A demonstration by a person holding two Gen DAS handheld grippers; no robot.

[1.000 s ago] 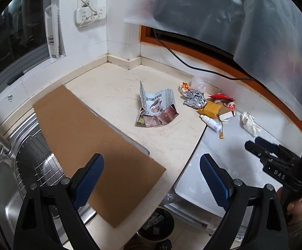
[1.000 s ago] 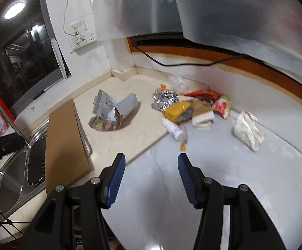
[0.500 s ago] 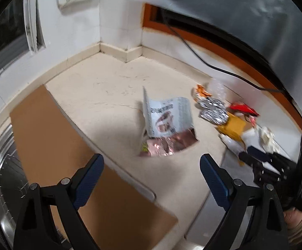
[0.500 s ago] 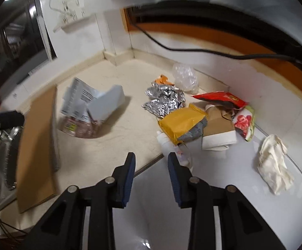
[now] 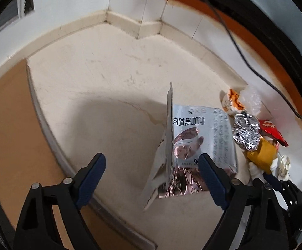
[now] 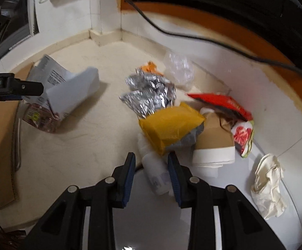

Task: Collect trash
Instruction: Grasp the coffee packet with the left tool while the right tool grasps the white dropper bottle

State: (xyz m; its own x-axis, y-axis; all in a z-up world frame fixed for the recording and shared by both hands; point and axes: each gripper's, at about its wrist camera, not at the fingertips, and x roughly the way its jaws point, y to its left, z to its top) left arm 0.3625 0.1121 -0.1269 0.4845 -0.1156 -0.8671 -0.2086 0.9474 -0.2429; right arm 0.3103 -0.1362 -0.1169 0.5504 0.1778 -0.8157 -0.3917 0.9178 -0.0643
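A silver and copper coffee bag (image 5: pixel 194 143) stands half-folded on the beige counter (image 5: pixel 109 104). My left gripper (image 5: pixel 152 177) is closing around its lower edge, and the pads are clear of it. The same bag (image 6: pixel 67 91) shows at the left of the right wrist view. A small white bottle (image 6: pixel 155 173) lies between the narrow jaws of my right gripper (image 6: pixel 151 174), with a gap at the left pad. Beyond it are a yellow padded envelope (image 6: pixel 169 129), crumpled foil (image 6: pixel 151 91), a red snack bag (image 6: pixel 217 102), a brown and white box (image 6: pixel 213 145) and a crumpled tissue (image 6: pixel 269 183).
A brown cardboard sheet (image 5: pixel 9 135) covers the counter at the left. A black cable (image 6: pixel 192 35) runs along the orange sill behind the trash. Clear plastic wrap (image 6: pixel 178 68) sits against the wall. A glossy white surface (image 6: pixel 151 229) lies under my right gripper.
Both grippers have come down and forward toward the trash. The right jaws have narrowed and now flank the white bottle. The left gripper has reached the coffee bag.
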